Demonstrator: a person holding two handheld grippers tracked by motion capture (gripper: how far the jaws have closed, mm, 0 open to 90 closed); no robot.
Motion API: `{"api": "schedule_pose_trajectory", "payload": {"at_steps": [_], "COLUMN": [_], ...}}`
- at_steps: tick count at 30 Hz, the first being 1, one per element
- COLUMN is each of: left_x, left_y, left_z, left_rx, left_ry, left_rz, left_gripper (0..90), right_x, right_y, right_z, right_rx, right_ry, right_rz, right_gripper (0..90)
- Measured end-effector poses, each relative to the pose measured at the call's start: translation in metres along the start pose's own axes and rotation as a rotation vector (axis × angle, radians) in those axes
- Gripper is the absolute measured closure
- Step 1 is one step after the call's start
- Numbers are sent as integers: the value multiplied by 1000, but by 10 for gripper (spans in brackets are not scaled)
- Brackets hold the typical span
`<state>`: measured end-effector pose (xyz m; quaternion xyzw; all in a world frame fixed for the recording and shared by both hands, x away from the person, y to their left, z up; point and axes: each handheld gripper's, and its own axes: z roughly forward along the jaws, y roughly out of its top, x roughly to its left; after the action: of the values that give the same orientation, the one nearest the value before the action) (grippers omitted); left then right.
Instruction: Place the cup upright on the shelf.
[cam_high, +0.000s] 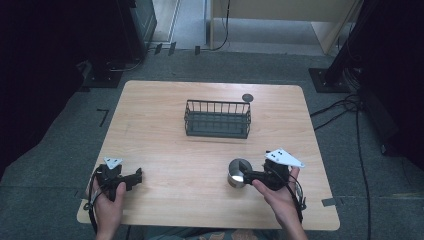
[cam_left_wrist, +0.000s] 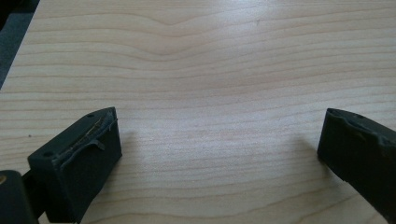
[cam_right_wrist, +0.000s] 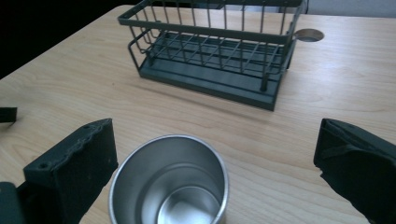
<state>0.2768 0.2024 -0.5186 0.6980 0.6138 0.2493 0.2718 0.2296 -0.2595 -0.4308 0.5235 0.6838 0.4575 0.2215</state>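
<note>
A shiny steel cup (cam_high: 238, 172) stands upright on the wooden table (cam_high: 165, 150), near the front right. My right gripper (cam_high: 246, 176) is at the cup's right side, held in a hand. In the right gripper view its jaws stand wide open around the empty cup (cam_right_wrist: 170, 182), which is close to the left jaw and apart from the other; the right gripper (cam_right_wrist: 215, 135) holds nothing. My left gripper (cam_high: 136, 178) rests near the front left. In its own view the left gripper (cam_left_wrist: 219, 140) is open over bare wood.
A dark wire basket (cam_high: 217, 120) sits empty at the table's middle, beyond the cup; in the right gripper view the basket (cam_right_wrist: 210, 51) is straight ahead. A small grey round disc (cam_high: 247, 97) lies behind its right corner. Cables run across the floor on the right.
</note>
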Motion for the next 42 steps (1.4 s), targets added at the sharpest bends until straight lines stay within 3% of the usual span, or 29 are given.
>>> {"api": "schedule_pose_trajectory", "payload": {"at_steps": [9, 14, 30, 42], "left_x": [0, 0, 0, 0], "left_y": [0, 0, 0, 0], "left_z": [0, 0, 0, 0], "left_rx": [0, 0, 0, 0], "left_ry": [-2, -2, -2, -2], "left_rz": [3, 3, 4, 3], "left_gripper": [0, 0, 0, 0], "right_x": [10, 15, 21, 20], "right_y": [-6, -12, -27, -42], "right_z": [10, 16, 28, 44], "right_rx": [33, 50, 73, 129], "right_ry": [17, 49, 38, 3], "right_rz": [9, 0, -40, -56], "right_gripper": [0, 0, 0, 0]}}
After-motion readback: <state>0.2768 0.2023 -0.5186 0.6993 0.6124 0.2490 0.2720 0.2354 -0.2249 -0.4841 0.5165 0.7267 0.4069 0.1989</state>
